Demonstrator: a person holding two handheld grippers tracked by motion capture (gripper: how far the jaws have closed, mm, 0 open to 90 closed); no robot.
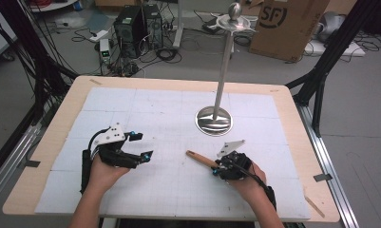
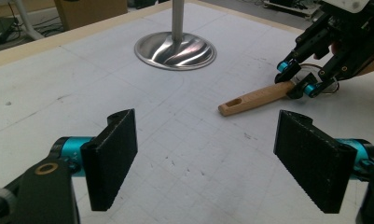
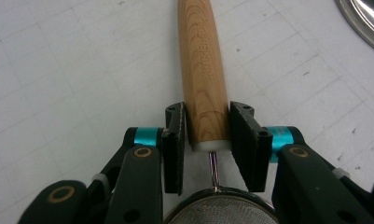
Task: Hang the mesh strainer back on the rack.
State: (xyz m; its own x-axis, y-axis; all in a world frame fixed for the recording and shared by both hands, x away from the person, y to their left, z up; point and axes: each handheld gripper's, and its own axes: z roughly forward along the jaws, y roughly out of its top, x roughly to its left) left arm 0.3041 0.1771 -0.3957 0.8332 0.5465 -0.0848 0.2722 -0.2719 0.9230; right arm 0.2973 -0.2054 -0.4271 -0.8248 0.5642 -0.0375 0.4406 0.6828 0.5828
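A small strainer lies on the white mat, its light wooden handle [image 1: 200, 159] pointing up and left. In the right gripper view the handle [image 3: 202, 60] runs away from me, and a thin wire joins it to the round mesh bowl [image 3: 219, 210] at the bottom edge. My right gripper [image 3: 206, 135] is shut on the near end of that handle, both pads pressed against the wood; from above it [image 1: 217, 168] sits right of centre near the front. My left gripper [image 1: 144, 145] rests at the left, open wide with nothing between its fingers [image 2: 112, 156]. It faces the handle [image 2: 257, 99] and the right gripper [image 2: 299, 79].
A tall metal stand with a round shiny base [image 1: 214, 120] rises behind the strainer, a dish and ball at its top [image 1: 234, 19]. The white gridded mat [image 1: 131, 109] covers a wooden table [image 1: 60, 123]. Cables, computer towers and a cardboard box lie on the floor beyond.
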